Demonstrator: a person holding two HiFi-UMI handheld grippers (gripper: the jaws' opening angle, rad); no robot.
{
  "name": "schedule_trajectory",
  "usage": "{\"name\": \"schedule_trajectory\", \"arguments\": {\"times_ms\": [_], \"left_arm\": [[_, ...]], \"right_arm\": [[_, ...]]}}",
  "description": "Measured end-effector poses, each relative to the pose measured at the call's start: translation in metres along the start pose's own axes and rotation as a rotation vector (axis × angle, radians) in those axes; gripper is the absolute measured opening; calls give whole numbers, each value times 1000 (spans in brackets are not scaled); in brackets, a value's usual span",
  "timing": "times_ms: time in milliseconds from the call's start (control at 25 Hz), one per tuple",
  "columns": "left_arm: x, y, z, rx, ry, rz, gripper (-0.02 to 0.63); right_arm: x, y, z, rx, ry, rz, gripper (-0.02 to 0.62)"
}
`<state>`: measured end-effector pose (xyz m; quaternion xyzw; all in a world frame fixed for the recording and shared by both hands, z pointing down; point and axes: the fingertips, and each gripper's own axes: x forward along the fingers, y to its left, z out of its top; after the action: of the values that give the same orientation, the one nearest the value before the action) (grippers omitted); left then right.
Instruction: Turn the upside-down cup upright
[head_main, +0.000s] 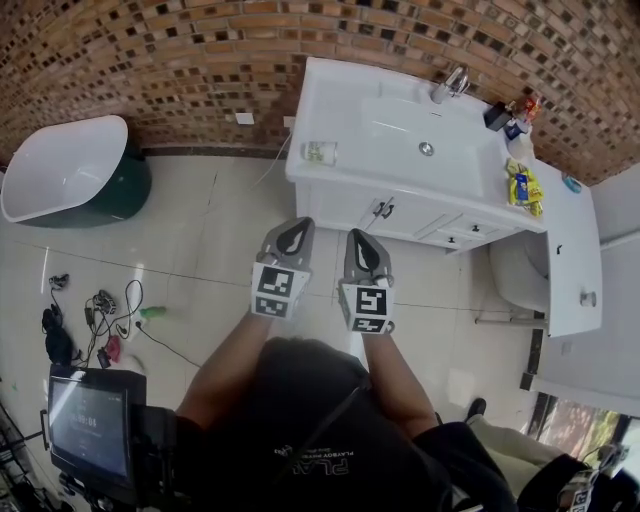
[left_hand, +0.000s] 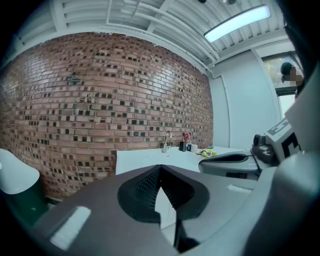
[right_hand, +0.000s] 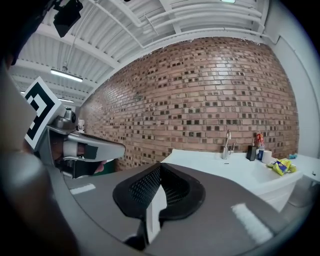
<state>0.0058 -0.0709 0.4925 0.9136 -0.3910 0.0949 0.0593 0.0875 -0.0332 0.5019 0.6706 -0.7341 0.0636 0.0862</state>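
Cup (head_main: 320, 152) sits on left end of white sink counter (head_main: 345, 105), well apart from both grippers. Only head view shows cup. Left gripper (head_main: 292, 236), right gripper (head_main: 361, 250) side by side, jaws pressed together, nothing between. Gripper views show tap (right_hand: 227, 145), brick wall (left_hand: 100, 100).

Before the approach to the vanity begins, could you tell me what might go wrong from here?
1. The cup sits near the vanity's left edge; a clumsy touch could knock it onto the tiled floor.
2. The left tool and right tool are both shut; one must open first or it may only shove the cup.
3. Loose cables lie on the floor at the left, a possible trip hazard.
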Motion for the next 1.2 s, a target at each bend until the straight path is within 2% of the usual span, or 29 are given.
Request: {"name": "schedule_trajectory", "arguments": {"times_ms": [360,640,920,1200], "left_arm": [[30,24,-3,10,8,-21,-2],[37,34,1,11,1,-54,-2],[40,48,1,10,-2,-46,-2],[45,58,2,12,-2,-33,-2]], "right_arm": [[30,-4,17,-32,-28,-49,14],[50,-3,20,-20,-22,-63,14],[57,0,18,-4,-8,-85,14],[69,1,18,-2,-21,-69,14]]}}
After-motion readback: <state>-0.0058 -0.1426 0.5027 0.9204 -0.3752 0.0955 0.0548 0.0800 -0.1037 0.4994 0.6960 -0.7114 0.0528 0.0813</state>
